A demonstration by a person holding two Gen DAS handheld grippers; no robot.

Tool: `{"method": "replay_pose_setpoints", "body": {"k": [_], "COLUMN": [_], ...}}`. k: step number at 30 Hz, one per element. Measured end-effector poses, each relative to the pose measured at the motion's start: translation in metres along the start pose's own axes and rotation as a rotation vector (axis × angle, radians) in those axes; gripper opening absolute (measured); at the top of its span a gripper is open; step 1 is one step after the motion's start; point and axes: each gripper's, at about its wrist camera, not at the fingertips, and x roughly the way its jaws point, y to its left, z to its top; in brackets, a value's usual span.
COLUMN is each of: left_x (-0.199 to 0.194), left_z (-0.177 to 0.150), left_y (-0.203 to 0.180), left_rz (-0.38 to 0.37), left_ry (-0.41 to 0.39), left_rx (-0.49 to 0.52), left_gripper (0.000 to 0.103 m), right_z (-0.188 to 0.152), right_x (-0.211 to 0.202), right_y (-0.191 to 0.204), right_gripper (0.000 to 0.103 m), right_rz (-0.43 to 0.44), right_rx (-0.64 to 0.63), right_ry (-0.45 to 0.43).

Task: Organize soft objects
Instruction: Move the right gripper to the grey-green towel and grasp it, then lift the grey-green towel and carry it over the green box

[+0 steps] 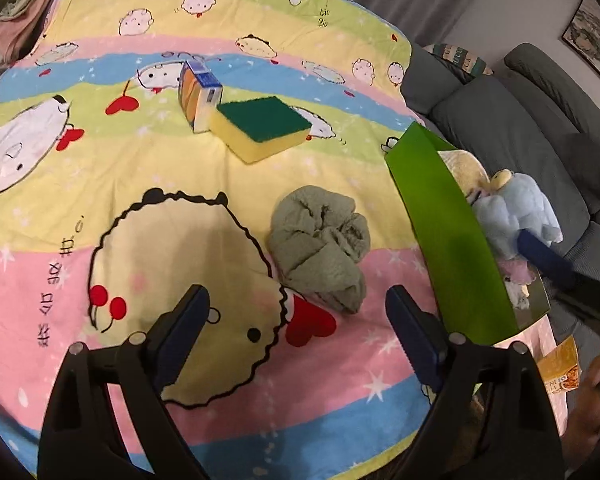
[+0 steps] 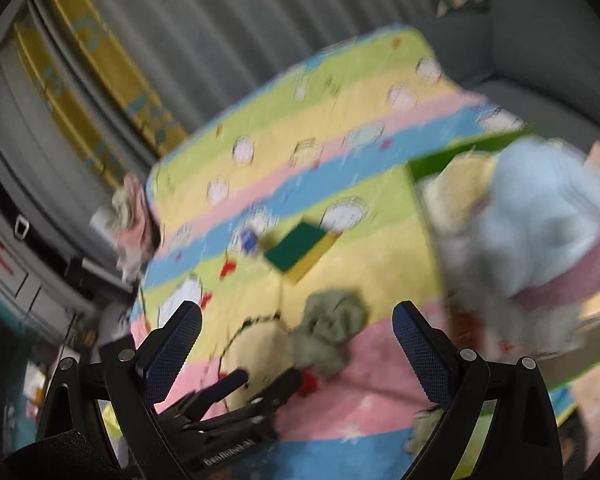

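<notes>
the left gripper (image 1: 296,320) hovers low over the striped cartoon-print blanket (image 1: 100,184), its dark blue-padded fingers (image 1: 192,320) spread wide with nothing between them. just ahead of it, at the centre of the left wrist view, lies the crumpled grey-green towel (image 1: 320,248), which looks like the next soft thing to collect. the next move calls for bringing the open jaws down around the towel's bulk and closing firmly enough to gather the loose folds.

at the right of that view stands a bright green open box (image 1: 440,216), already holding a pale blue plush toy (image 1: 520,208) and a cream one beside it. a yellow sponge with a green scouring top (image 1: 264,128) and a small carton (image 1: 200,96) wait in the upper middle.

the right gripper (image 2: 298,346) is also wide and empty; its view is blurred.
</notes>
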Motion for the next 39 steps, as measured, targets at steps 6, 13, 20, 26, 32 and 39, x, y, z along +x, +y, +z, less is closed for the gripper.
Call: {"method": "replay_pose_setpoints", "body": {"k": [6,13,20,26,32,39], "left_x": [0.015,0.026,0.031,0.031,0.005,-0.028], "left_z": [0.003,0.008,0.015,0.015,0.019,0.028], "left_y": [0.008,0.014,0.018,0.005,-0.019,-0.068], "left_rz": [0.009,0.009,0.016,0.032,-0.024,-0.095], "left_ry": [0.023,0.016,0.006,-0.028,-0.112,-0.212], "left_rx": [-0.013,-0.02,-0.016,0.046,0.111,0.23], "left_gripper": [0.073,0.058,0.041,0.022,0.018,0.018], "right_z": [-0.015,-0.022,-0.029,-0.032,-0.025,-0.004], "right_x": [0.074,0.115,0.14,0.144,0.12,0.059], "right_y": [0.004,-0.009,-0.017,-0.014,-0.003,-0.001], "right_gripper": [0.09,0.087,0.055,0.019,0.015,0.015], "right_rz": [-0.043,-0.159,-0.216,-0.164,-0.09,-0.072], "right_rx": [0.004,0.003,-0.016,-0.03,-0.047,-0.049], "right_ry": [0.195,0.259,0.306,0.312,0.245,0.07]}}
